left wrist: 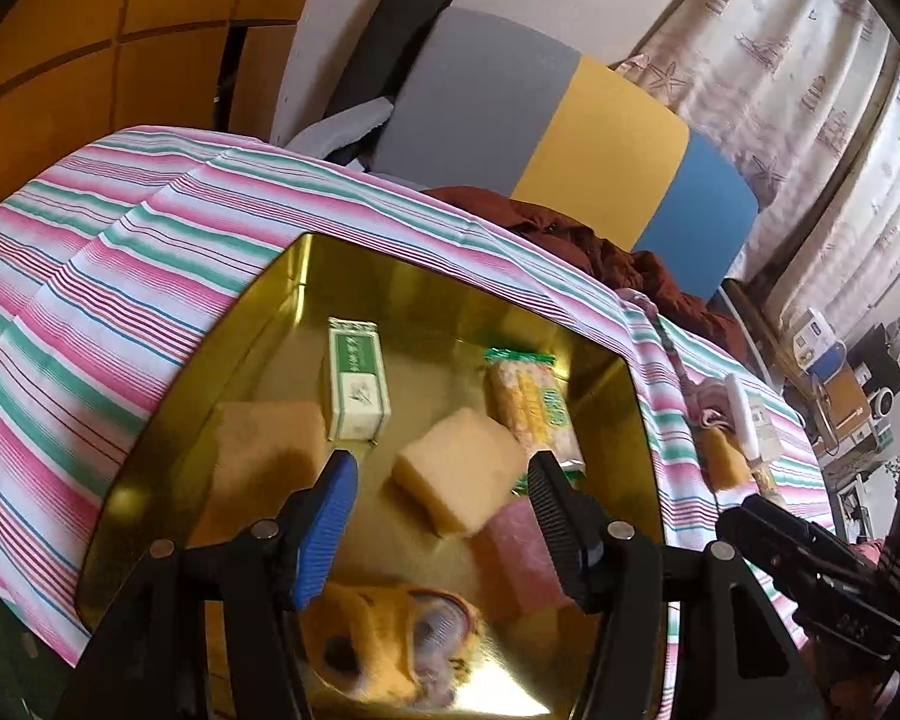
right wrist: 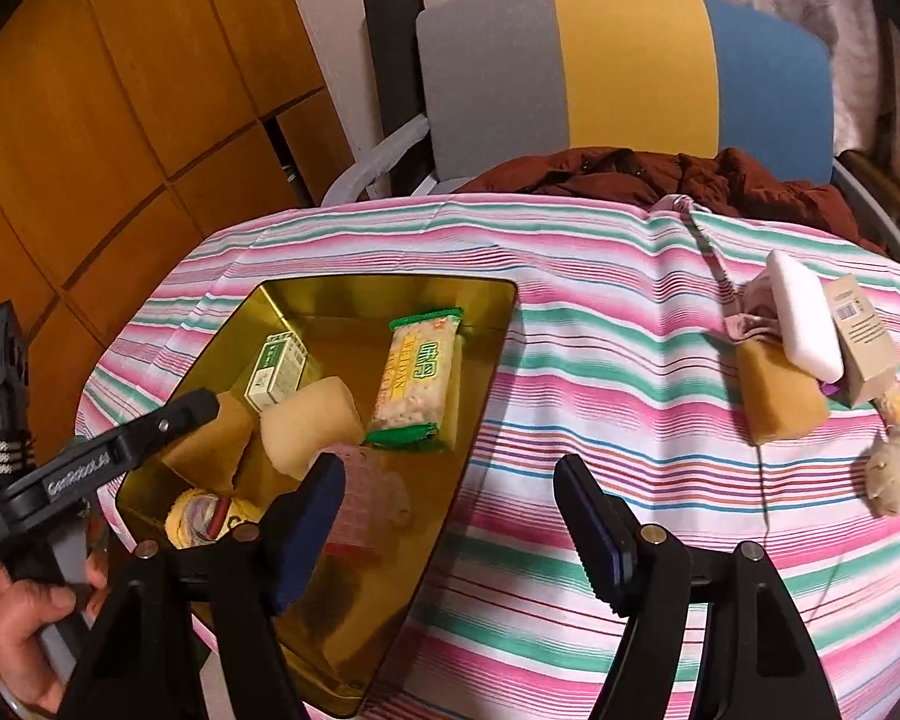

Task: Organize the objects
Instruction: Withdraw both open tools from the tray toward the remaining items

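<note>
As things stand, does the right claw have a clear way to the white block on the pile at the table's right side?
Probably yes. The right claw is open and empty, only bare tablecloth lies between, and the white block sits on top of the pile, uncovered.

1. Right gripper (right wrist: 450, 516) hangs with jaws apart over the striped cloth (right wrist: 600, 360), nothing between them.
2. Gold tray (right wrist: 390, 291) holds a cracker pack (right wrist: 417, 378), sponge (right wrist: 309, 420) and green box (right wrist: 276, 369).
3. Left gripper (right wrist: 192, 408) reaches over the tray.

Striped tablecloth (right wrist: 570, 312) carries gold tin tray (right wrist: 342, 291), sponge (right wrist: 780, 396)
</note>
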